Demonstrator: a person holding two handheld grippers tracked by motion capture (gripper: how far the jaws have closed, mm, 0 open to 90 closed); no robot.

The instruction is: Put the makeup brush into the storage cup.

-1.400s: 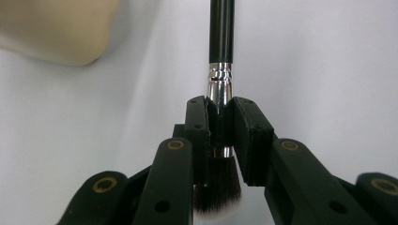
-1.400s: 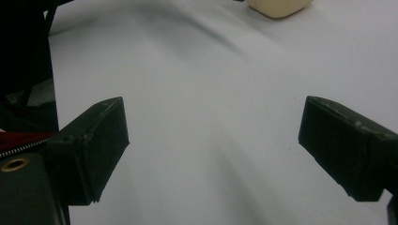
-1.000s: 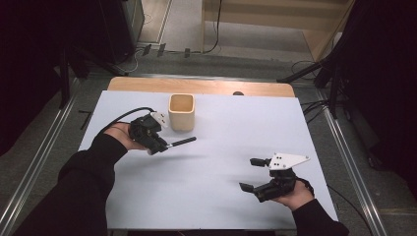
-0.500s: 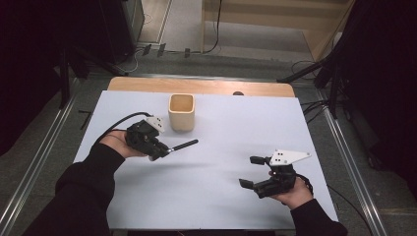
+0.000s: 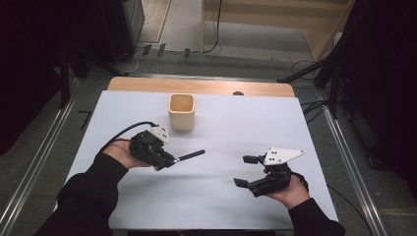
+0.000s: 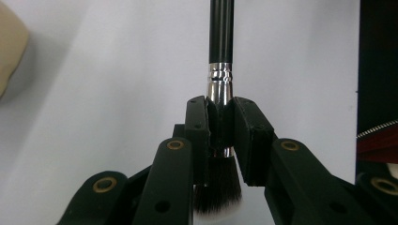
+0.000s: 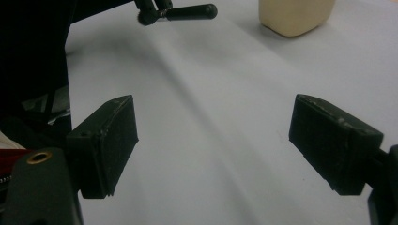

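A makeup brush [image 5: 192, 155] with a black handle and silver ferrule is clamped in my left gripper [image 5: 169, 161], left of the table's middle. In the left gripper view the pads grip the ferrule of the brush [image 6: 220, 47], bristles pointing back toward the camera and the handle sticking out ahead of the left gripper [image 6: 220, 112]. A beige cup [image 5: 182, 112] stands upright just beyond that hand. My right gripper [image 5: 242, 170] rests near the front right, open. Its jaws narrowed slightly a moment ago, and only bare table lies between the pads of the right gripper [image 7: 213, 136].
A white sheet [image 5: 246, 123] covers the table, with a wooden strip [image 5: 206, 87] along the far edge. The right gripper view shows the cup [image 7: 295, 16] and the brush handle [image 7: 187, 11] farther off. Dark floor, rails and stands surround the table.
The left hand has drifted a little toward the near edge and right, carrying the brush. The right hand has stayed in place.
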